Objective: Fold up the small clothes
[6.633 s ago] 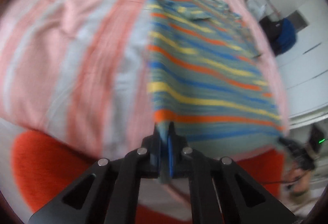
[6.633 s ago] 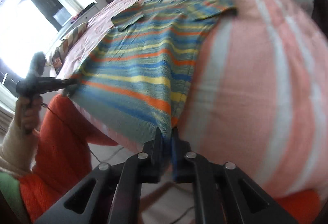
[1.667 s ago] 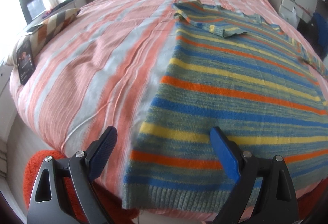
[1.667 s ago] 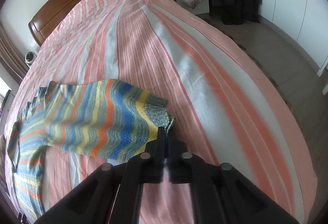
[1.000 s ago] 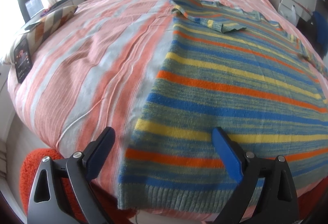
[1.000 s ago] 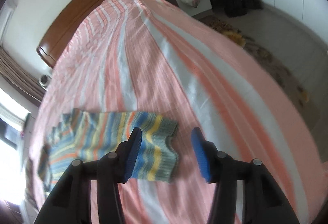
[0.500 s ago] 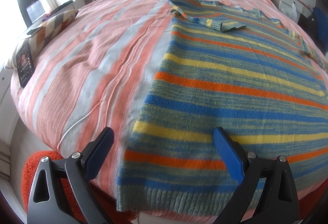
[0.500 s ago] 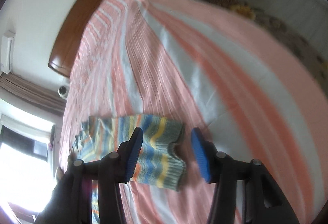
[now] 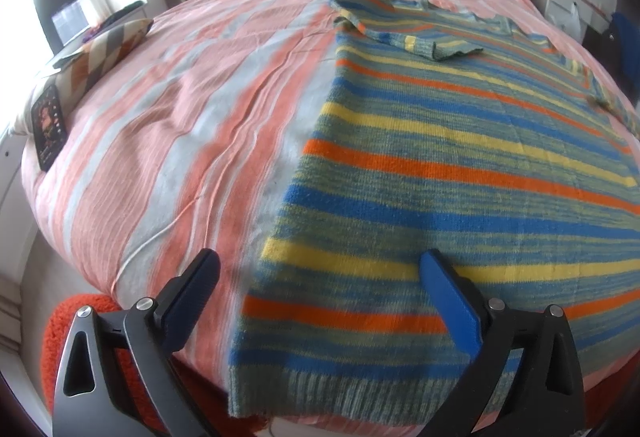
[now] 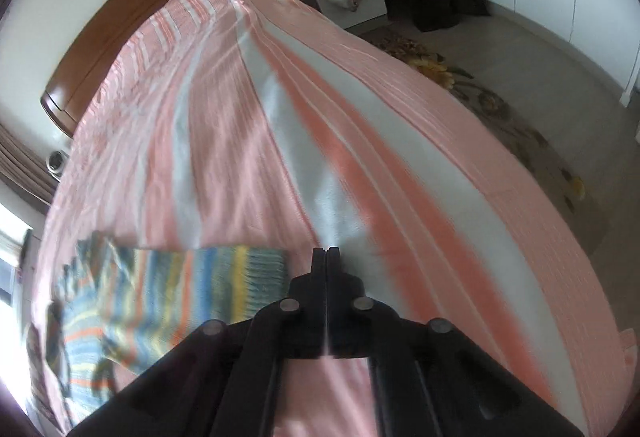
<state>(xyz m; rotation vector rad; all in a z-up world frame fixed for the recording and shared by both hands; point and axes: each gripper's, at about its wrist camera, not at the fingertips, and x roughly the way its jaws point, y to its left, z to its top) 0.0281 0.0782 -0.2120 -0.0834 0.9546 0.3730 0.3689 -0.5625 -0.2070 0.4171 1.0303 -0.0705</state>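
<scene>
The striped sweater (image 9: pixel 460 157) lies flat on the bed (image 9: pixel 180 117), its right sleeve (image 10: pixel 208 277) stretched out sideways. My right gripper (image 10: pixel 327 255) just pressed its fingers together beside the cuff, pinching nothing I can see. I missed. My left gripper (image 9: pixel 320 277) stays spread over the hem.

Black claw (image 9: pixel 320 277) frames, blue pads (image 9: pixel 450 301), silver screws (image 9: pixel 145 303)

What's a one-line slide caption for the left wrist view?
Open left hand-held gripper poised over the hem of a striped sweater laid flat on a pink-striped bedspread.
</scene>
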